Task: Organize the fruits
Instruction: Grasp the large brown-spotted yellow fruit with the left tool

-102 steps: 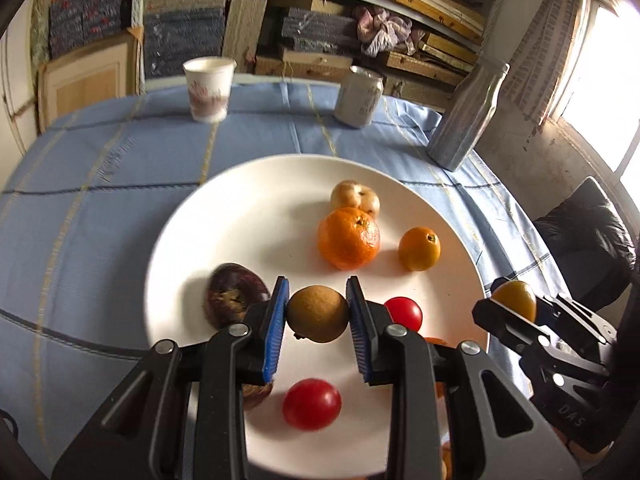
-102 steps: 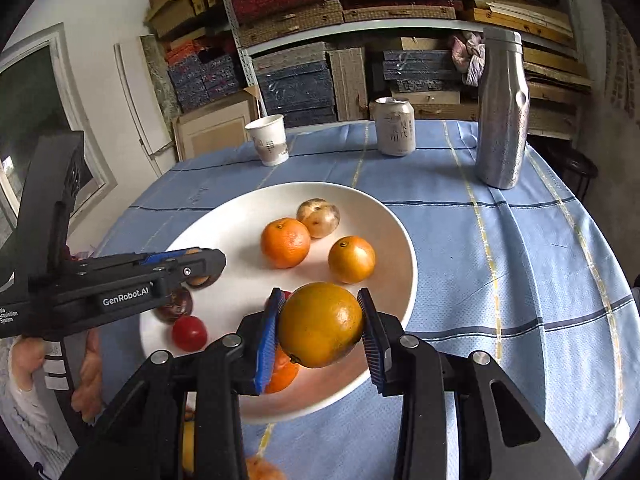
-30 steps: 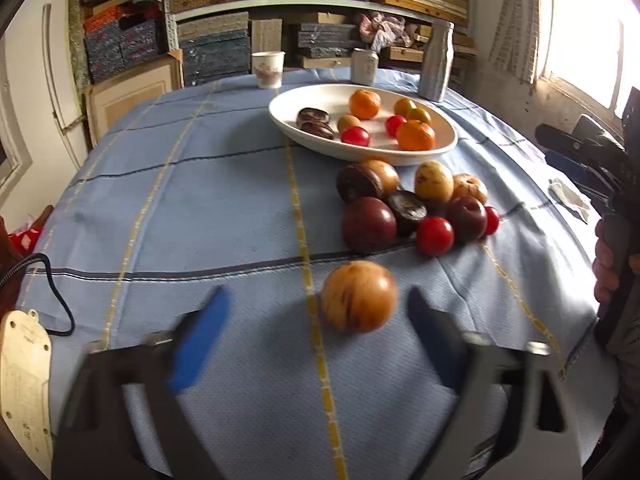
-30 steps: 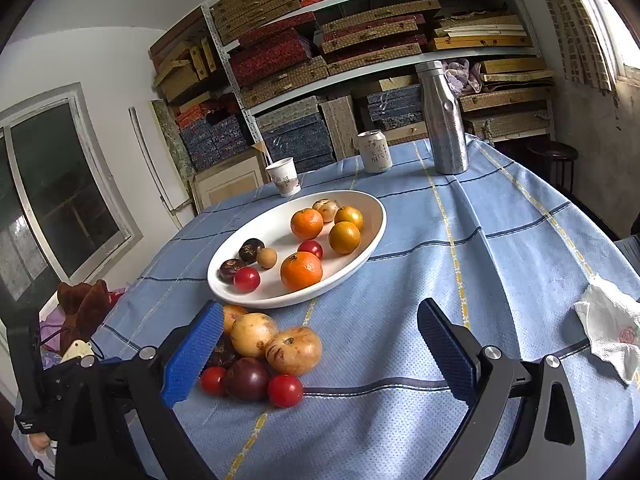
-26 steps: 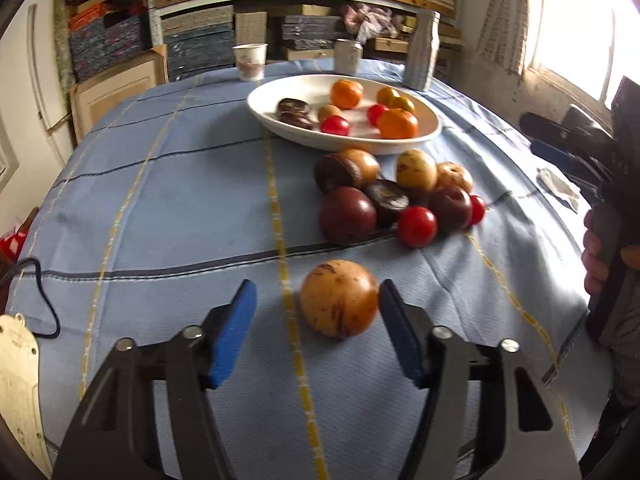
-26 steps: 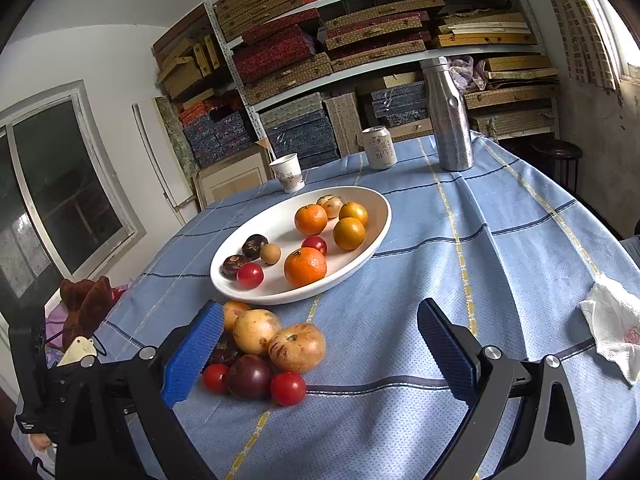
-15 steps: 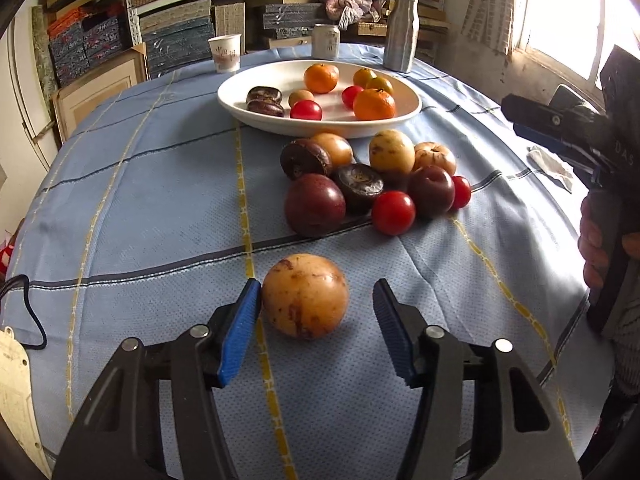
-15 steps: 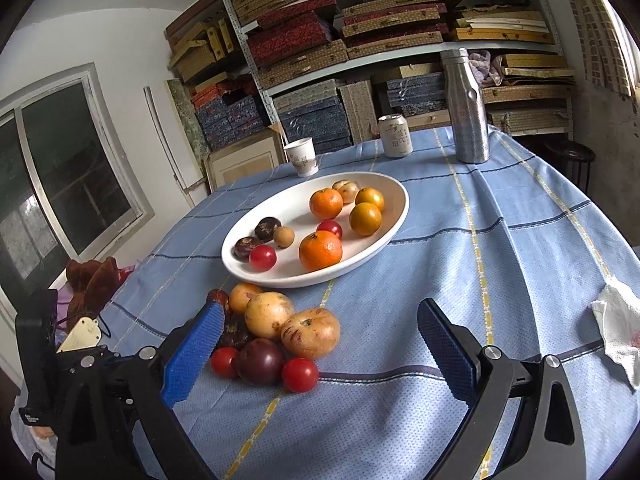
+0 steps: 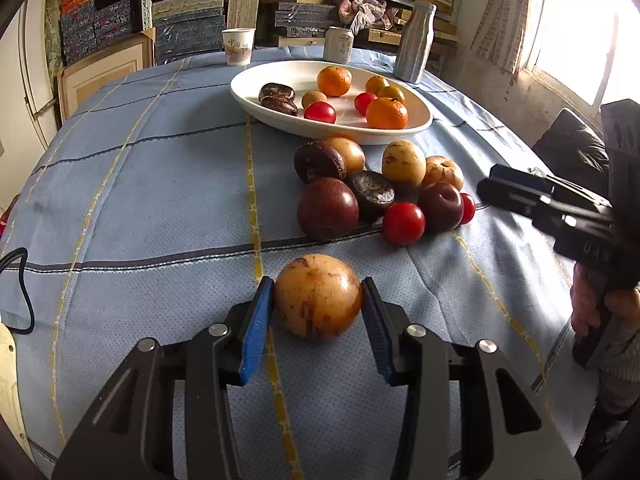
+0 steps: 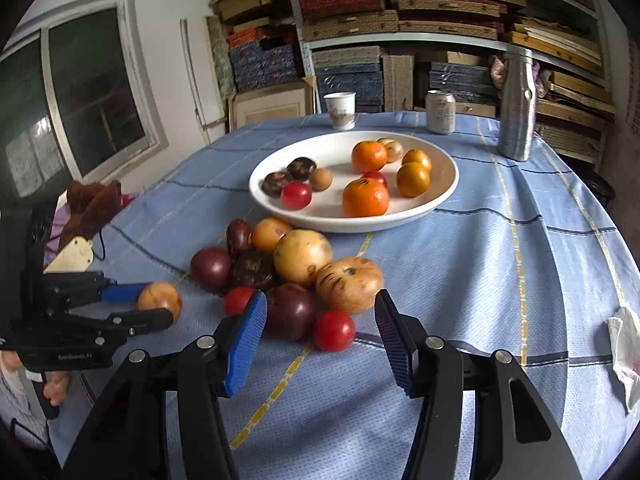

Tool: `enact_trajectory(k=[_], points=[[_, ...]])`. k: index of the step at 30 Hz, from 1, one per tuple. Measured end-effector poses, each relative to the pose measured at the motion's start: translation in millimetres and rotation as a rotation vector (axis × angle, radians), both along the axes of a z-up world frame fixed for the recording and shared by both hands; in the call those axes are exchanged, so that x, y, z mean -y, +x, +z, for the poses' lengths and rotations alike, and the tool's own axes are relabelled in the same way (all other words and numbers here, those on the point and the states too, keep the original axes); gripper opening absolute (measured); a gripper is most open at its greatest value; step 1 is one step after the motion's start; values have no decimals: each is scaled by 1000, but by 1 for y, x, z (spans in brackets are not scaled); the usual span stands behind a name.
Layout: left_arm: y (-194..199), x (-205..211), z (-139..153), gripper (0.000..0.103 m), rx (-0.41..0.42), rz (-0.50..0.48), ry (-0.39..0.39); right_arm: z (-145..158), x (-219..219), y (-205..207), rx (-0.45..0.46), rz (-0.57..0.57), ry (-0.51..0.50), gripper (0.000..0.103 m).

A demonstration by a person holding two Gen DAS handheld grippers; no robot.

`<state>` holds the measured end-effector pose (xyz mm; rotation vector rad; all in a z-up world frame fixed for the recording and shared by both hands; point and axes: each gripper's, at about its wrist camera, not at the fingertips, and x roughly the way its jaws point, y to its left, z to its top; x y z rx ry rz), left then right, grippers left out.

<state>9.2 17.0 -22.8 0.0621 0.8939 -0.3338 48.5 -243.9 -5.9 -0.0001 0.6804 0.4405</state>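
Observation:
A white plate (image 10: 442,200) holds oranges, red tomatoes and dark fruits. In front of it lies a pile of loose fruit (image 9: 376,196) on the blue cloth. Apart from the pile, a yellow-brown fruit (image 9: 318,304) rests on the cloth. My left gripper (image 9: 318,284) is closing on it, and both blue pads touch its sides. The right wrist view shows the same grip (image 10: 158,304) from the side. My right gripper (image 10: 320,300) hovers at the pile's near edge, its jaws closing. A dark plum (image 10: 290,316) and a red tomato (image 10: 334,330) lie between its pads, untouched.
A paper cup (image 10: 340,110), a can (image 10: 440,112) and a metal bottle (image 10: 516,108) stand behind the plate. A crumpled tissue (image 10: 624,352) lies at the right table edge. A black cable (image 9: 20,292) runs along the left edge. Shelves fill the back wall.
The left jaws narrowed from wide apart until they met the yellow-brown fruit. The right gripper came closer to the pile, rolled a little, and its jaws narrowed around the plum and tomato.

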Motion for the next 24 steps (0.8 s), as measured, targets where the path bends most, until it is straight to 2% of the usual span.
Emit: enact_trajectory(k=[3,5,8,14,19,22,24], points=[[0,1,0,44,-1,-1,2,-3,-8,-1,-6,16,-38,56],[0,1,0,44,0,-1,3,-5,-9,-1,-14,18,-48,50],[0,1,0,44,-3,-2,0,-8,-9,1,-37,22,-49,47],[3,2,-1,44,-20,-10,-4,-10,-15,-2,-48,48,-70,47],[3,3,-3,44,-26,-10,-3,-6,-4,-5,-26,11,-22,47],[3,3,-3,44,-28,-11,-3,-12,-5,4,-78,7,-33,46],[4,3,-3,44,-28,-12,-4,-14,-2,7,-98,1,-16,42]])
